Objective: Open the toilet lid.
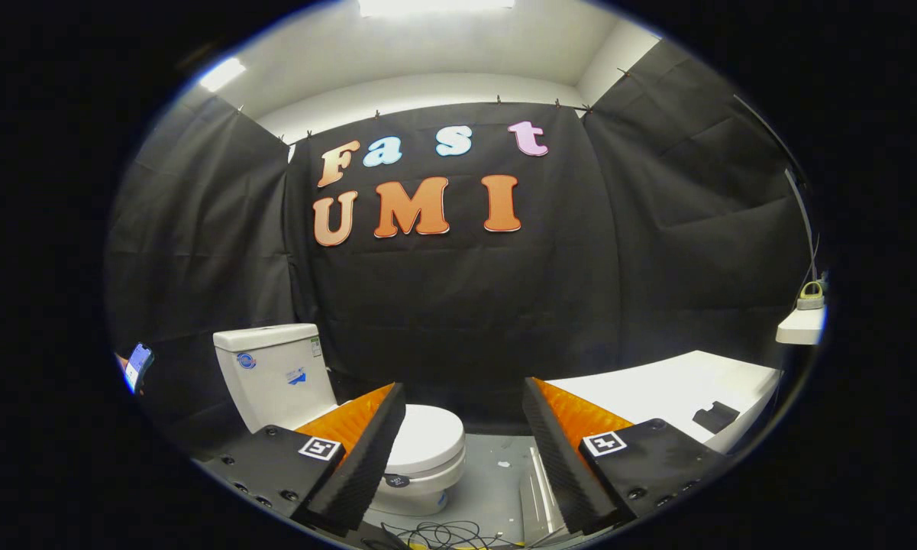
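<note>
Spread, empty claw [464, 397] well short of closed toilet lid [427, 437], white tank [275, 374] behind it

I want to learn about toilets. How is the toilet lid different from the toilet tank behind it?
The toilet lid is rounded and lies flat, shut over the bowl; the toilet tank is boxy and stands upright. The lid sits low, just ahead of the gripper, partly behind the left finger; the tank is farther back, near the black cloth. The tank carries stickers; the lid looks plain. Both are white. The jaws are open and touch neither.
</note>
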Demonstrator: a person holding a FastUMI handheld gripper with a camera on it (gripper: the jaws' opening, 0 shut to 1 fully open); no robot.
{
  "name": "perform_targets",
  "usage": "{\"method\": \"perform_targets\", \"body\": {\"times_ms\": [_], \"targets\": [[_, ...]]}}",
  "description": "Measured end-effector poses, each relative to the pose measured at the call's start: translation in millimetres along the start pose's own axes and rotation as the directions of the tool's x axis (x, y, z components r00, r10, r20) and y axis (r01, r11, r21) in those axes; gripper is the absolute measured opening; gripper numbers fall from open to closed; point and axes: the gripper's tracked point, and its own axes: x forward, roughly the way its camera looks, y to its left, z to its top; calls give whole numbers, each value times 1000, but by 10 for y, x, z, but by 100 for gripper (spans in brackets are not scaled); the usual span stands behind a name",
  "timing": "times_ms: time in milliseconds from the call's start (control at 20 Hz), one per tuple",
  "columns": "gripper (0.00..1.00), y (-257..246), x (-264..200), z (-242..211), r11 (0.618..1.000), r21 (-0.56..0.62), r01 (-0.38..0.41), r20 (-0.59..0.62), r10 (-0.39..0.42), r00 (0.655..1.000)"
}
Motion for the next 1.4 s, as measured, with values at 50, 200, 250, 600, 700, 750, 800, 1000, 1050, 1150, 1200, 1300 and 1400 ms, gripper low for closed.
{"method": "perform_targets", "body": {"times_ms": [50, 200, 250, 600, 700, 750, 800, 1000, 1050, 1150, 1200, 1300, 1400], "targets": [[99, -1, 2, -6, 1000, 0, -1, -1, 1, 1000], [99, 6, 18, -7, 1000, 1, -1, -2, 1, 1000], [99, 4, 19, -5, 1000, 0, 0, -1, 0, 1000], [99, -9, 12, 7, 1000, 1, 2, 1, -2, 1000], [99, -1, 11, -4, 1000, 2, 1, 2, -1, 1000], [99, -1, 7, 12, 1000, 2, 0, 4, 0, 1000], [99, 2, 3, 20, 1000, 2, 0, 6, 0, 1000], [99, -11, 0, 9, 1000, 4, 3, 4, -3, 1000], [99, -9, 3, 13, 1000, 4, 3, 4, -3, 1000], [99, -7, -2, 21, 1000, 2, 3, 5, -3, 1000], [99, -10, -10, 14, 1000, 1, 2, 4, -2, 1000], [99, -2, 8, 9, 1000, 0, 2, 3, -2, 1000], [99, -7, 10, 10, 1000, 0, 3, 3, -3, 1000]]}}
